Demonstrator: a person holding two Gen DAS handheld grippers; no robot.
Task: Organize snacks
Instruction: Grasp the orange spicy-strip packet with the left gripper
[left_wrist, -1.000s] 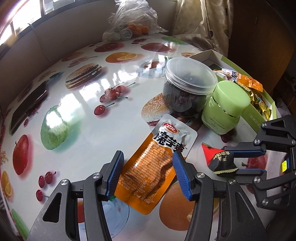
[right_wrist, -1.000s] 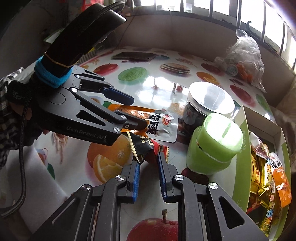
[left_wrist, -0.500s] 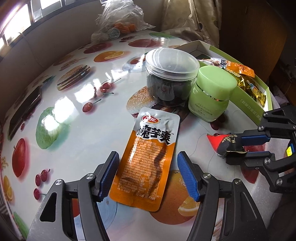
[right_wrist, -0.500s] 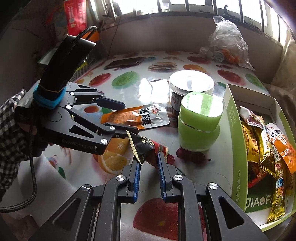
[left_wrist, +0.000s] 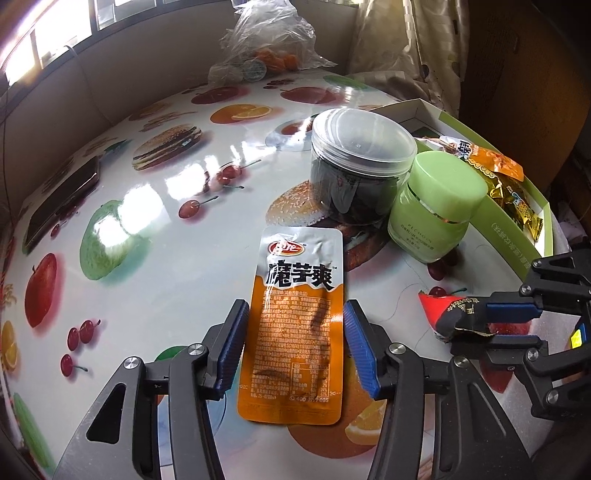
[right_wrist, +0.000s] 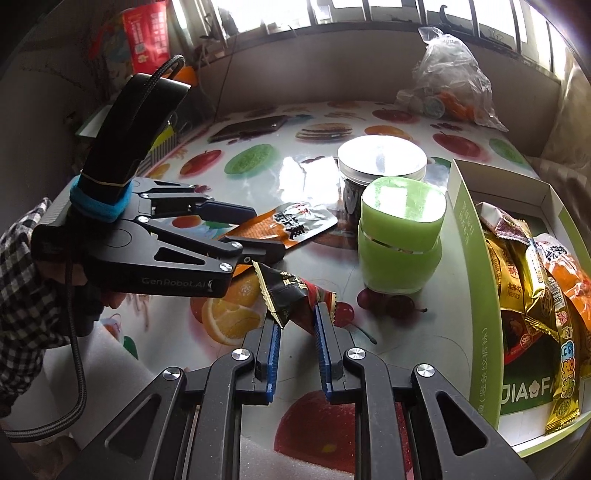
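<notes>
Left gripper jaws have just been closing around the orange konjac pouch lower centre, pads not quite pressing; right gripper clamps the red-black candy wrapper. Pickup looks imminent.

A dark phone lies on the fruit-print table.

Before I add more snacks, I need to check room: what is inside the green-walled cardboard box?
The green-walled cardboard box holds a pile of foil snack packets, gold, orange and dark red. Its far end shows bare white floor. Whatever lies beneath the pile is covered.
</notes>
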